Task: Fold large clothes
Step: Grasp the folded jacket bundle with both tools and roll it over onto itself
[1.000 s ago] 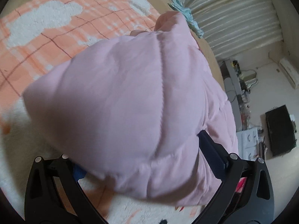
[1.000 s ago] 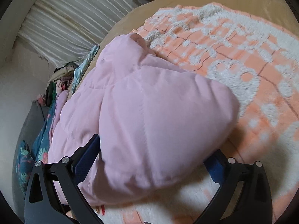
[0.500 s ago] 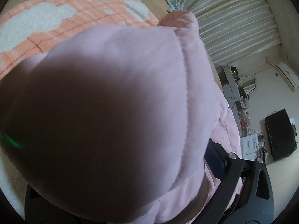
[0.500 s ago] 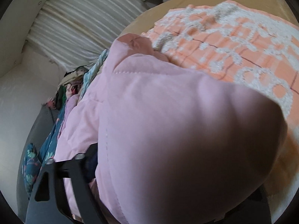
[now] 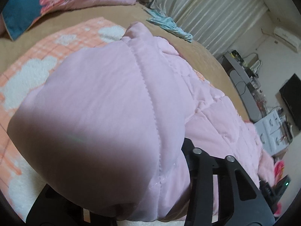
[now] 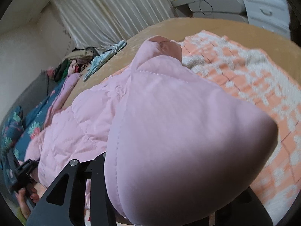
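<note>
A large pink quilted jacket (image 5: 105, 113) fills most of the left wrist view and also the right wrist view (image 6: 178, 135). It lies on an orange and white blanket (image 5: 37, 71) on the bed. My left gripper (image 5: 131, 197) is shut on a puffy fold of the jacket, which bulges over the fingers and hides the tips. My right gripper (image 6: 165, 203) is shut on another puffy fold of the same jacket, lifted off the blanket. The other gripper and the hand holding it show at the lower left of the right wrist view (image 6: 22, 171).
The tan bed sheet (image 6: 216, 28) lies under the blanket (image 6: 254, 79). A light blue cloth (image 5: 169, 26) lies at the far bed edge by the curtain (image 6: 105, 13). A blue floral quilt (image 5: 47, 1) lies at the bed's head. A desk and white drawers (image 5: 272, 126) stand beyond the bed.
Both grippers have lifted and carried their jacket folds upward and forward. The views have tilted up, so the pillow area, curtain and desk come into sight.
</note>
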